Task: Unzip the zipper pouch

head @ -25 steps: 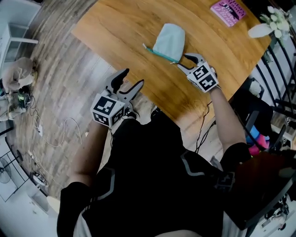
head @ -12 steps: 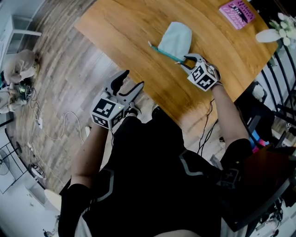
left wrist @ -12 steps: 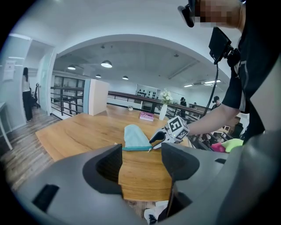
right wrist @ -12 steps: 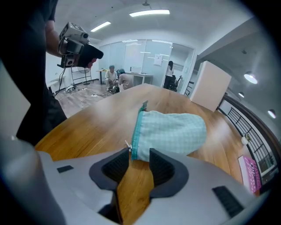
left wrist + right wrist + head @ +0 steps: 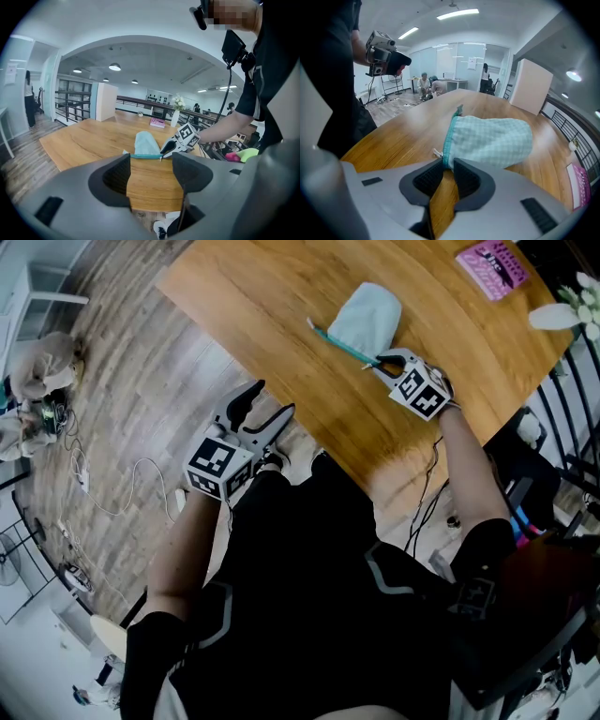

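Observation:
A pale green checked zipper pouch [image 5: 367,317] with a teal zipper edge lies on the wooden table [image 5: 281,306]. My right gripper [image 5: 381,362] is at the zipper's near end. In the right gripper view the pouch [image 5: 492,140] fills the middle, and the right gripper [image 5: 446,161] has just been closing, its narrow jaws now pinching the teal corner. A small white tab sticks out just left of the tips. My left gripper [image 5: 269,401] hangs open and empty off the table's near edge, over the floor. The left gripper view shows the pouch [image 5: 146,143] well beyond its jaws.
A pink book [image 5: 491,263] lies at the table's far right corner beside white flowers [image 5: 567,310]. Black railings stand to the right of the table. Cables and small items lie on the wood floor [image 5: 112,427] at the left.
The right gripper has come down onto the zipper's near end and its jaws have narrowed around the pouch corner. The left gripper has stayed where it was.

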`<action>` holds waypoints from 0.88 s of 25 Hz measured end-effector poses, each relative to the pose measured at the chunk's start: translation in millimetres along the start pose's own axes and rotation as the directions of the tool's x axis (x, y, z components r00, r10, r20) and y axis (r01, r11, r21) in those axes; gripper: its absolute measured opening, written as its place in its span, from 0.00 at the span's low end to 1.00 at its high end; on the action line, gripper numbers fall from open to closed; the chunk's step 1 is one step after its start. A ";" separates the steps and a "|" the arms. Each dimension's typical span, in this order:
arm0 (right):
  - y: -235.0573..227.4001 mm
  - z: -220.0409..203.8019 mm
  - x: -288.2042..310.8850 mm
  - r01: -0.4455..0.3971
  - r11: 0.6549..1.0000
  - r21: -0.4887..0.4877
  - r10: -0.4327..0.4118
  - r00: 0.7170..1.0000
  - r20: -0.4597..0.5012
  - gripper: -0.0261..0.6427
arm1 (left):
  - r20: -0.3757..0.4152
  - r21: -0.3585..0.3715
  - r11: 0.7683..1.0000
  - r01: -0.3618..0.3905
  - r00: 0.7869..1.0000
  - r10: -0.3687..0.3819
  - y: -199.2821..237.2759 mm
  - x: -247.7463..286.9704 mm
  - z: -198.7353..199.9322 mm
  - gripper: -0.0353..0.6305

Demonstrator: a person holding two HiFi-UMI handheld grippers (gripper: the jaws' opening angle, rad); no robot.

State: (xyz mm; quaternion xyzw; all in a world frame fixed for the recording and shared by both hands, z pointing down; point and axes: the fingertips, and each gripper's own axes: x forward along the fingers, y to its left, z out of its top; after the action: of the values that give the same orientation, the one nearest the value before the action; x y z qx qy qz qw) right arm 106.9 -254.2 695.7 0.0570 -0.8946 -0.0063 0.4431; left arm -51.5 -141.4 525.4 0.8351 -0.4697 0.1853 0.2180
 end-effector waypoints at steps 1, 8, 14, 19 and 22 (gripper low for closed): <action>0.2 0.4 0.2 -0.002 1.000 0.006 0.002 1.000 0.004 0.16 | -0.001 0.000 1.000 0.001 1.000 -0.001 -0.2 -0.3 -0.1 0.50; 4.3 3.9 0.6 -0.033 0.996 0.081 0.031 0.999 0.025 0.13 | -0.005 -0.006 1.000 0.024 1.000 -0.024 -2.8 -1.0 -0.7 0.50; 0.1 21.6 -9.5 -0.019 0.990 0.137 0.009 0.997 0.075 0.13 | 0.032 0.024 0.999 0.030 0.999 -0.030 -3.7 -3.7 13.3 0.50; -1.8 44.5 -33.8 -0.007 0.975 0.223 -0.023 0.991 0.132 0.12 | 0.045 0.047 0.998 0.052 0.997 -0.055 -2.6 -5.0 25.5 0.50; -2.3 63.1 -51.8 0.006 0.968 0.251 -0.048 0.985 0.165 0.12 | 0.058 0.056 0.996 0.076 0.995 -0.079 -4.4 -7.1 36.0 0.50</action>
State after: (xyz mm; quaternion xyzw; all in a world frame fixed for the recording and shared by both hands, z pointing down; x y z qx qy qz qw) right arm 88.2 -253.4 616.2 0.1238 -0.9219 0.0954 0.3546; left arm -47.3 -153.7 490.8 0.8634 -0.4382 0.1642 0.1885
